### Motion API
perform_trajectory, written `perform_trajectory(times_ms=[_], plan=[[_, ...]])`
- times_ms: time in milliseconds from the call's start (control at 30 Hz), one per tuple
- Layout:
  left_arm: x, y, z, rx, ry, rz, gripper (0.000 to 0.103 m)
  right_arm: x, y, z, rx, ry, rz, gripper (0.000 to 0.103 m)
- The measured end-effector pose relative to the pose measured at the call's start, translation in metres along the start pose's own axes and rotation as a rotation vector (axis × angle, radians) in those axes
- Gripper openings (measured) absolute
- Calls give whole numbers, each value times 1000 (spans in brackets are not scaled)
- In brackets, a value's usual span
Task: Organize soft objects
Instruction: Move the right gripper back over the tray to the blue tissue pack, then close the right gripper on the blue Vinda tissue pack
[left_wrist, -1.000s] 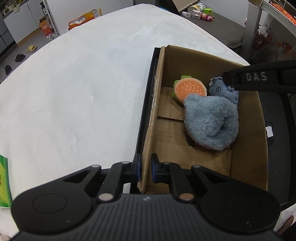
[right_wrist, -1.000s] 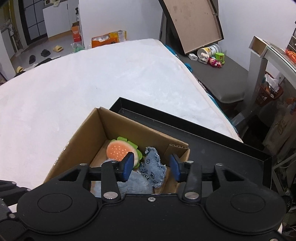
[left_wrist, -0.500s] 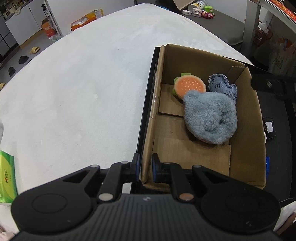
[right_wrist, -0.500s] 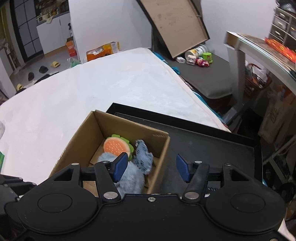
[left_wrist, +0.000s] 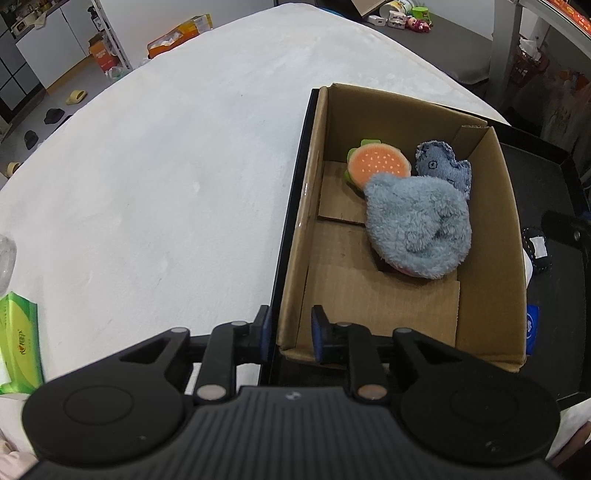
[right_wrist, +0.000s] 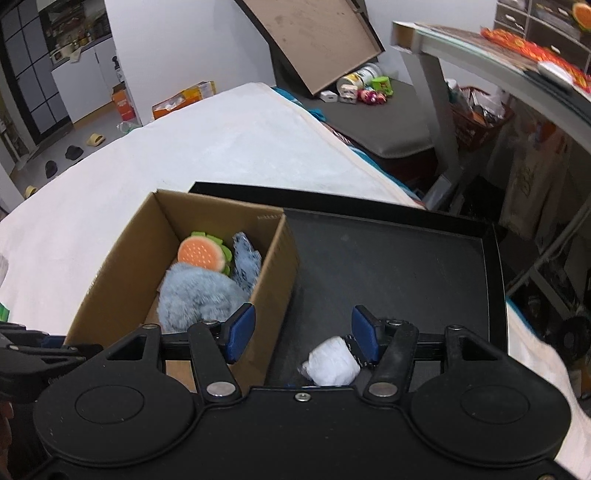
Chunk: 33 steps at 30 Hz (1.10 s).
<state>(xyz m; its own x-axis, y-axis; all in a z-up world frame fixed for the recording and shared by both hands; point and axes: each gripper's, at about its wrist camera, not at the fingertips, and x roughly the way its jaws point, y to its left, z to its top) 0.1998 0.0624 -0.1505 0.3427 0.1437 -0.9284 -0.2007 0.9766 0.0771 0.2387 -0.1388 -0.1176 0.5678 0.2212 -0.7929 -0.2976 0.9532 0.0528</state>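
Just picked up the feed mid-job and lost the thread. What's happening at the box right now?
A person is sorting soft toys with two handheld grippers. The left gripper straddles the near corner wall of the cardboard box; its fingers have just been opening and no longer pinch it. The box holds a burger plush, a denim toy and a fluffy blue plush. The right gripper hangs open over the black tray, above a white soft item.

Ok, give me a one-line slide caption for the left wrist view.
Left claw straddles the cardboard box wall; burger plush, denim toy and fluffy blue plush lie inside.
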Motion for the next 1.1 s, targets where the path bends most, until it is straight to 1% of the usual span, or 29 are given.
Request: perform_trajectory(times_ms=[67, 133, 167, 233, 333, 400, 433, 500, 600, 733, 800, 867, 1100], plan=[[-1, -3, 1, 4, 0, 6, 28, 0, -4, -5, 14, 7, 5, 58], [-2, -6, 0, 9, 1, 11, 37, 0, -9, -11, 33, 18, 13, 58], [-2, -7, 0, 11, 2, 15, 39, 0, -12, -13, 43, 24, 17, 58], [-2, -10, -1, 16, 2, 23, 46, 1, -16, -18, 59, 34, 23, 58], [-2, -14, -2, 19, 5, 35, 52, 3, -22, -26, 74, 51, 28, 62], [-2, -14, -3, 17, 5, 42, 54, 4, -24, -31, 81, 62, 26, 71], [-2, -15, -2, 16, 5, 46, 56, 4, -25, -33, 84, 65, 27, 72], [-2, -16, -2, 20, 6, 52, 57, 6, -28, -39, 89, 76, 32, 77], [-3, -18, -2, 26, 6, 62, 57, 11, -32, -47, 104, 101, 42, 81], [-3, -20, -2, 32, 7, 75, 58, 19, -36, -55, 133, 123, 63, 83], [-2, -21, -2, 33, 8, 83, 58, 23, -38, -58, 150, 129, 74, 88], [-1, -21, -2, 32, 11, 90, 58, 26, -40, -60, 166, 135, 87, 91], [1, -20, 1, 36, 22, 116, 58, 42, -42, -63, 188, 169, 120, 97]])
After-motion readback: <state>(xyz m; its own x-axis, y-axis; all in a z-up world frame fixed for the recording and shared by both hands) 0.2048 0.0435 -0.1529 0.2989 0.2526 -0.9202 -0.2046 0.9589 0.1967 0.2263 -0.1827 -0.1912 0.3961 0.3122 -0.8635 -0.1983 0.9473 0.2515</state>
